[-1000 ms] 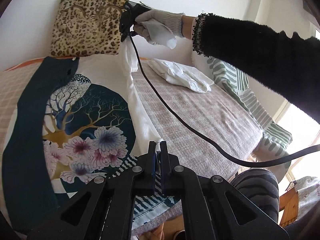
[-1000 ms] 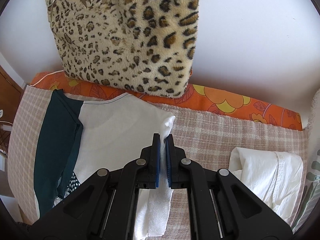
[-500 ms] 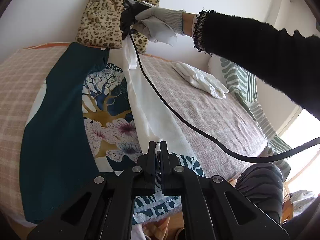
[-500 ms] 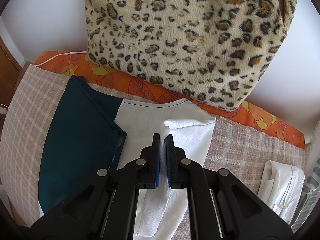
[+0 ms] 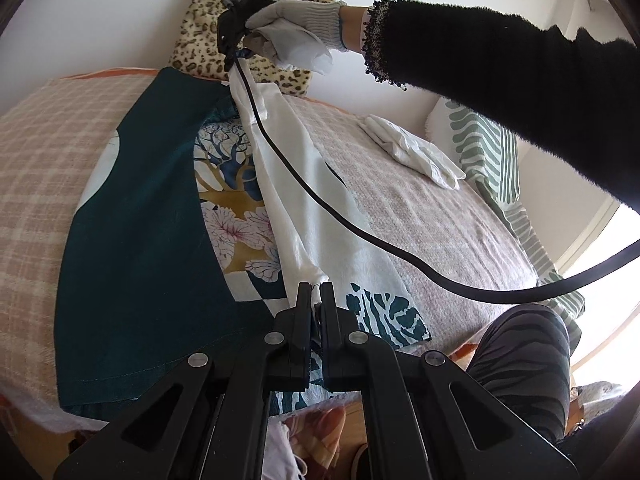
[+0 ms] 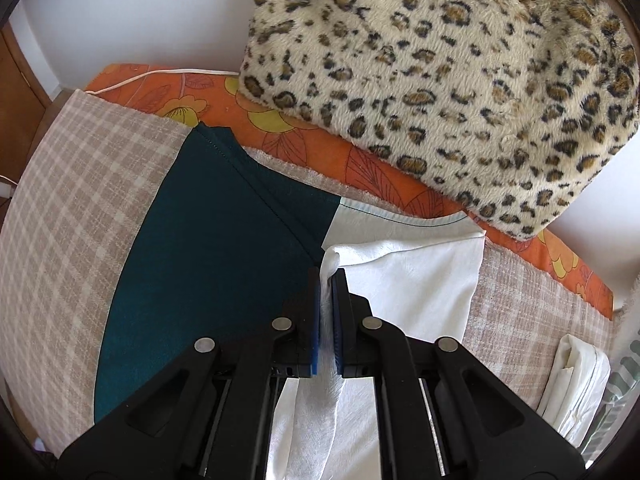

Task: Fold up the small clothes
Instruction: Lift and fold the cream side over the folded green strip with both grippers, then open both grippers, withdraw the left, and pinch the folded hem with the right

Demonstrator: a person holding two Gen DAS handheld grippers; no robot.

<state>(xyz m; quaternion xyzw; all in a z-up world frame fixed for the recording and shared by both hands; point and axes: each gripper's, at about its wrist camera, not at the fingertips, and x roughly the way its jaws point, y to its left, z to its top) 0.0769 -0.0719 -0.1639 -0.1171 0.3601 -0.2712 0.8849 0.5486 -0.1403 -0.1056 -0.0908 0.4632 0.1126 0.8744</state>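
Shirt edge clamped in left tool and right tool (white inside showing), over plaid blanket.

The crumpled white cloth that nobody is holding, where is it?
In the left wrist view the crumpled white cloth lies on the checked blanket at the right, next to the green striped pillow.

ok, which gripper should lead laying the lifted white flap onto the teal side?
Right. The right gripper pinches the printed teal-and-white garment at its far end, raised higher; the left gripper anchors the near hem.
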